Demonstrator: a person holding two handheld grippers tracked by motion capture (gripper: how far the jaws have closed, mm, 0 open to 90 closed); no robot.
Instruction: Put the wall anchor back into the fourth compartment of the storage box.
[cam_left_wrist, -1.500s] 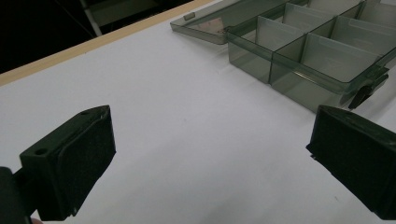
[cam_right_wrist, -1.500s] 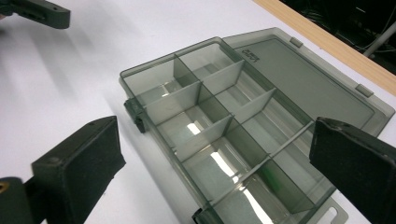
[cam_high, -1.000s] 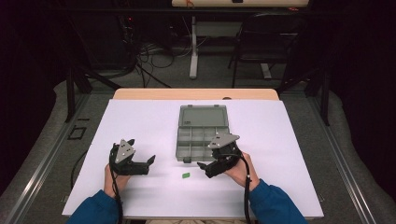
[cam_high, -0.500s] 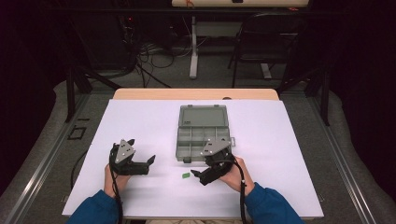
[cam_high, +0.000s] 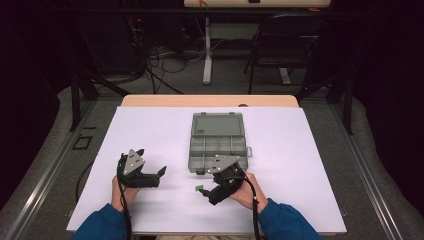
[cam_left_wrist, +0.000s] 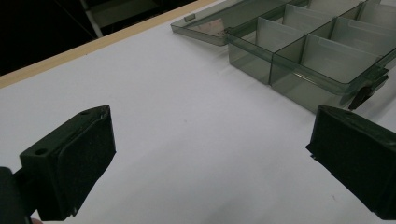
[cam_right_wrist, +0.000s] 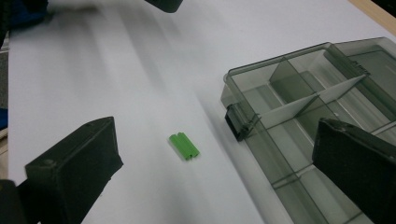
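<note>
Jaws of right gripper (cam_high: 206, 192) spread wide, gripping nothing, just short of small green piece (cam_right_wrist: 184, 146) lying on white worktop (cam_high: 310, 150) between them, beside latch of open compartment box (cam_high: 218, 145). Left gripper (cam_high: 161, 172) likewise wide open and empty, well apart to the left. Box dividers clear in right gripper view; piece's 2 ridges too

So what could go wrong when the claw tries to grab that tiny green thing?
The small green plastic piece lies flat on the white table, so the open right claw might push it along instead of pinching it. It also sits close to the smoky clear plastic organiser box, whose black latch sticks out; one jaw could bump that and shove the box. Once pinched, such a tiny piece could perhaps slip out.
</note>
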